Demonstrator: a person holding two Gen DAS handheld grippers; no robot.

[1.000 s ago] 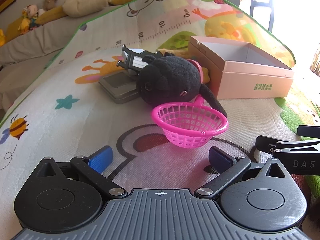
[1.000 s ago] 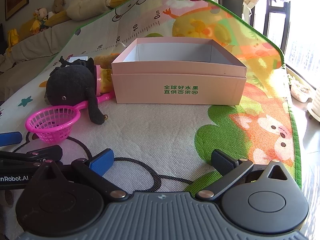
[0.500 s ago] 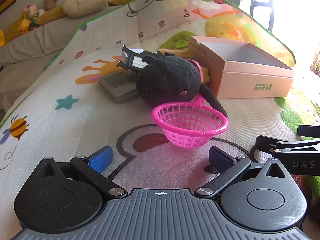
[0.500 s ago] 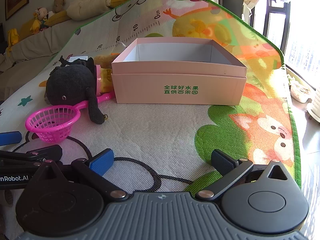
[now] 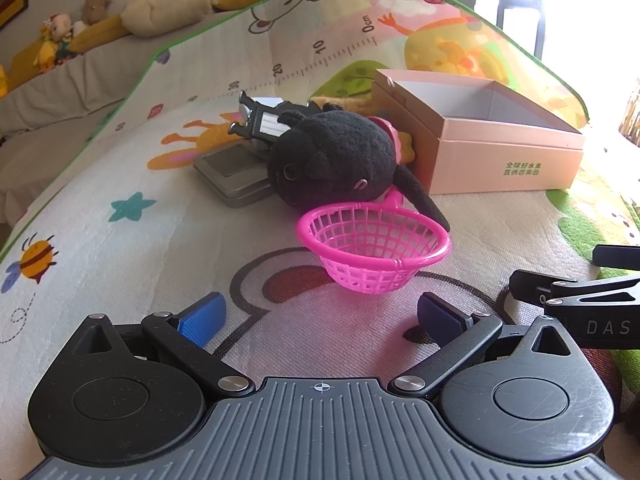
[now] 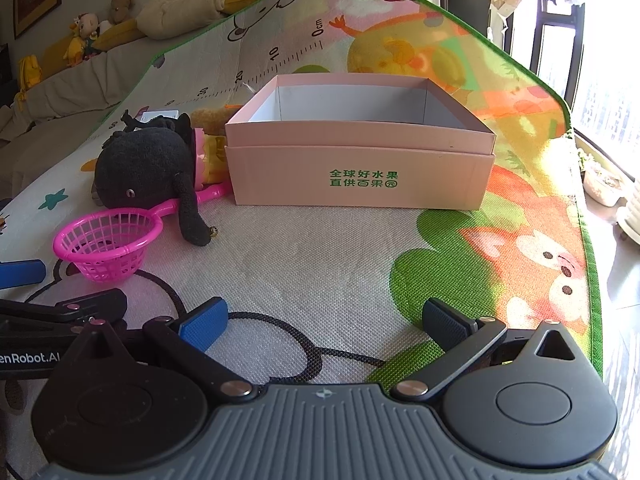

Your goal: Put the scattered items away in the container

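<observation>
A pink toy net basket (image 5: 376, 252) (image 6: 106, 242) lies on the play mat just ahead of my open left gripper (image 5: 320, 318). Behind it rests a black plush toy (image 5: 334, 158) (image 6: 150, 170) on top of the net's handle. A grey flat tin (image 5: 232, 174) and a black clip-like item (image 5: 260, 124) lie further back. The open pink cardboard box (image 5: 500, 152) (image 6: 360, 176) stands to the right, with nothing visible inside. My right gripper (image 6: 324, 326) is open over bare mat, facing the box. A yellow plush (image 6: 212, 156) is wedged between the black toy and the box.
The colourful play mat (image 6: 320, 260) covers the surface; its green edge (image 6: 592, 280) drops to the floor on the right. A sofa with soft toys (image 5: 80, 40) runs along the back left. Each gripper's side shows in the other's view (image 5: 580, 300).
</observation>
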